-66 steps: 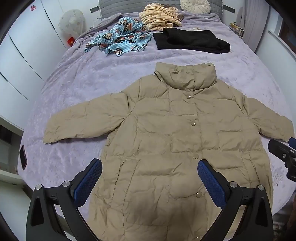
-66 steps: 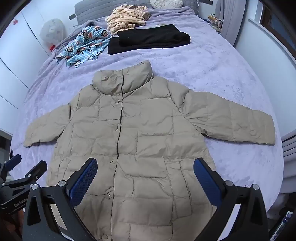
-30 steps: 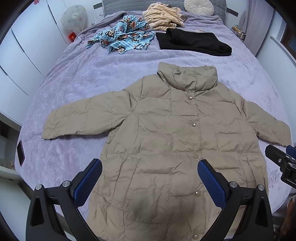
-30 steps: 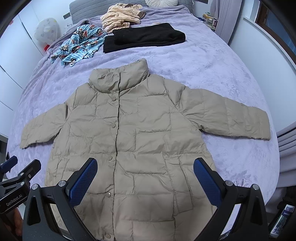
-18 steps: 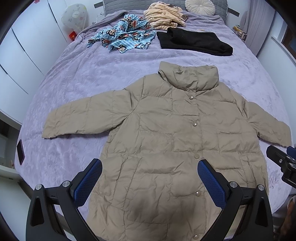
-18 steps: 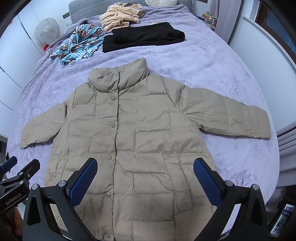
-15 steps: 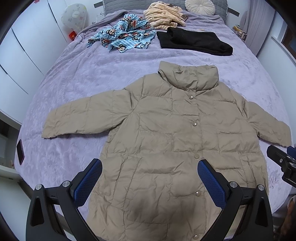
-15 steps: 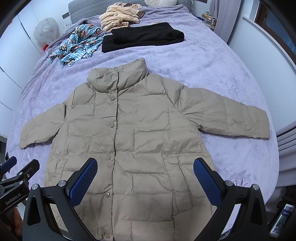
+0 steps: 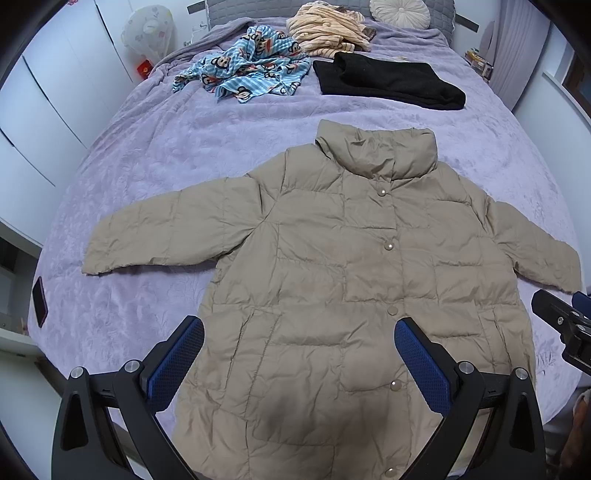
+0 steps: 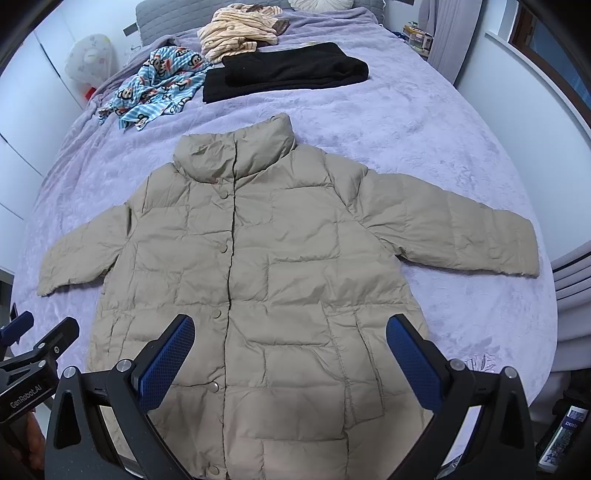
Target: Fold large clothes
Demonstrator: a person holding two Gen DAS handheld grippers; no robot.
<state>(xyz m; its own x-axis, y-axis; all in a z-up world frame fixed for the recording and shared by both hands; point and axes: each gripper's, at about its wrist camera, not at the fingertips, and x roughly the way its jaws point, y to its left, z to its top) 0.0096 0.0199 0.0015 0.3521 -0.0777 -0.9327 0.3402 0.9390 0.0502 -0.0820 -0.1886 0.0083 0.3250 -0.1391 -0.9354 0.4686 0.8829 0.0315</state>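
Note:
A tan quilted puffer jacket (image 9: 354, 273) lies flat, front up and buttoned, on a purple bed (image 9: 177, 155), both sleeves spread out, collar pointing away. It also shows in the right wrist view (image 10: 280, 273). My left gripper (image 9: 299, 362) is open and empty, held above the jacket's lower hem. My right gripper (image 10: 291, 358) is open and empty, also above the lower hem. The right gripper shows at the right edge of the left wrist view (image 9: 565, 325); the left gripper shows at the left edge of the right wrist view (image 10: 33, 354).
At the bed's far end lie a blue monkey-print garment (image 9: 243, 74), a folded black garment (image 9: 388, 83) and a cream striped garment (image 9: 325, 29). A phone (image 9: 39, 301) lies at the bed's left edge. White wardrobes (image 9: 44, 96) stand to the left.
Both views have shifted slightly over the last second; the jacket sits a little differently in frame. The jacket itself has not moved and both grippers stay open.

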